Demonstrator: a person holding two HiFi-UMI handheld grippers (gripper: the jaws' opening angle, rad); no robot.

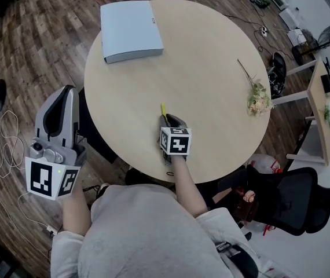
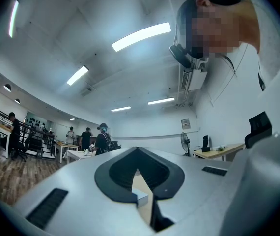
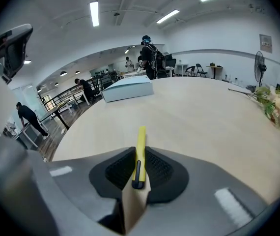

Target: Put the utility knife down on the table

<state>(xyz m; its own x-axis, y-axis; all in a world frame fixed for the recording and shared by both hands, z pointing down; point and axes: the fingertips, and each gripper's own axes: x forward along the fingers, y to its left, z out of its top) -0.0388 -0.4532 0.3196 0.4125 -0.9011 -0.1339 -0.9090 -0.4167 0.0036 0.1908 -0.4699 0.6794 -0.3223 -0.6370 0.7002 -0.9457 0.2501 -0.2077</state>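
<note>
The utility knife (image 3: 140, 141) is clamped in the right hand-held gripper (image 1: 166, 120), seemingly just above the tabletop (image 1: 211, 97). The left hand-held gripper (image 2: 137, 150) is closed, empty.

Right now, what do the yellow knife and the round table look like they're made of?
Knife: probably plastic, with a smooth, evenly bright yellow body and a black slider. Table: wood or wood-look laminate, with a pale beige, matte, even top; which of the two can't be told.

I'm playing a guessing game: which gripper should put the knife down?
Right. The right gripper grips the yellow utility knife over the table; the left gripper is empty, beyond its edge.
</note>
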